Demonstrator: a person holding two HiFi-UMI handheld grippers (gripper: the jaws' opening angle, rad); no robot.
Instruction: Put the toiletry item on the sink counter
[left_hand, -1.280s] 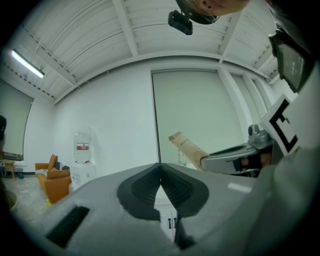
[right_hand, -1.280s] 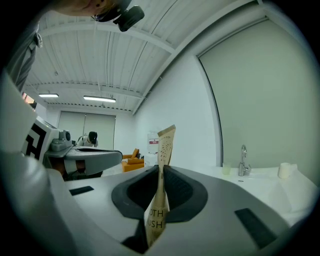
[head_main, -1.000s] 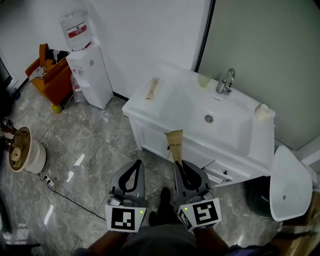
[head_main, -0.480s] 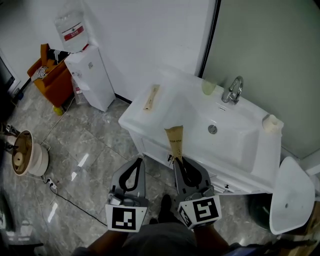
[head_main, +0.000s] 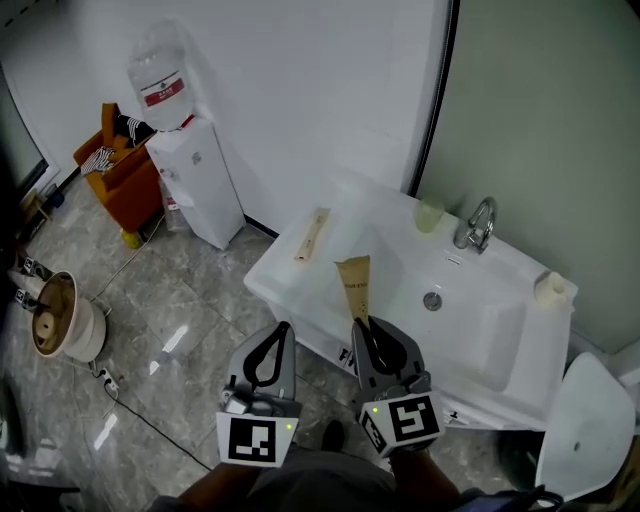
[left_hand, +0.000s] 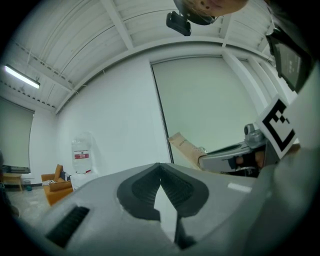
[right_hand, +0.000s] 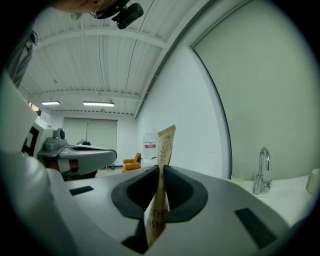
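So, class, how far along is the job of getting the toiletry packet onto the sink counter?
Done: the right claw is shut on the toiletry packet. In hand: it is held upright, not yet on the sink counter. Left: lower it onto the counter and let go. The left claw is shut and empty.

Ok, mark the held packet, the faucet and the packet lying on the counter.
held packet (head_main: 354, 285), head view, middle of its exposed part.
faucet (head_main: 479, 224), head view, its curved spout.
packet on the counter (head_main: 312, 234), head view, its middle.
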